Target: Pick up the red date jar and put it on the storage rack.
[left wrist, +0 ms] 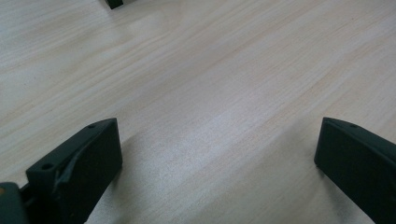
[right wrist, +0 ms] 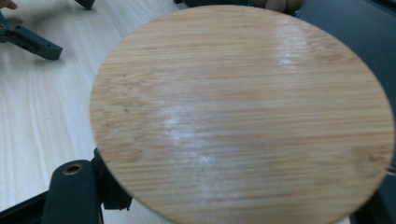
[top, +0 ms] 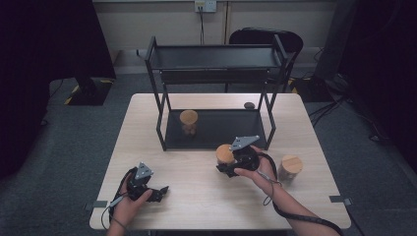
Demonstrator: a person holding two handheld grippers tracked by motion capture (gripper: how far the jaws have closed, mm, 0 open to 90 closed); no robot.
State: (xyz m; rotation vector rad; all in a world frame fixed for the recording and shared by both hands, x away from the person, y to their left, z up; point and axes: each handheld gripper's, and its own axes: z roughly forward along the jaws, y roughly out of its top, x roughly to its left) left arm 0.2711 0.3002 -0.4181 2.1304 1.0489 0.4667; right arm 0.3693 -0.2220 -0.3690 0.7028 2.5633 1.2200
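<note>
Between my right jaws: the jar (top: pixel 225 155), wooden lid up; my right gripper (top: pixel 227 166) is clamped on its body, at its tightest. I hold it just in front of the rack's lower shelf (top: pixel 216 129).
Right gripper view: the bamboo lid (right wrist: pixel 243 116) hides the glass below it, so I cannot see exactly where the jaws bite.
Ahead of that gripper: a second jar (top: pixel 189 121) already stands on the lower shelf, toward its left. A black rack (top: pixel 215 58) with a bare upper shelf rises above it.
To the right of my right hand: a third jar (top: pixel 290 167) waits on the bench (top: pixel 196 196), near but not touching my wrist.
Left gripper: my left gripper (top: pixel 160 191) rests low over the bench, well to the left of the held jar, jaws wide apart, with nothing between them.
Risk, judged: the rack's front post (top: pixel 269 123) stands close ahead and to the right of the gripper; swinging in carelessly could knock the jar against it.
Risk, judged: glass is slick, and a grip I cannot see may sit off-centre, letting the jar tilt or slip on release.
Risk, judged: setting down too near the shelved jar could nudge it.
Risk, judged: my trailing cable or forearm could sweep the waiting jar.
</note>
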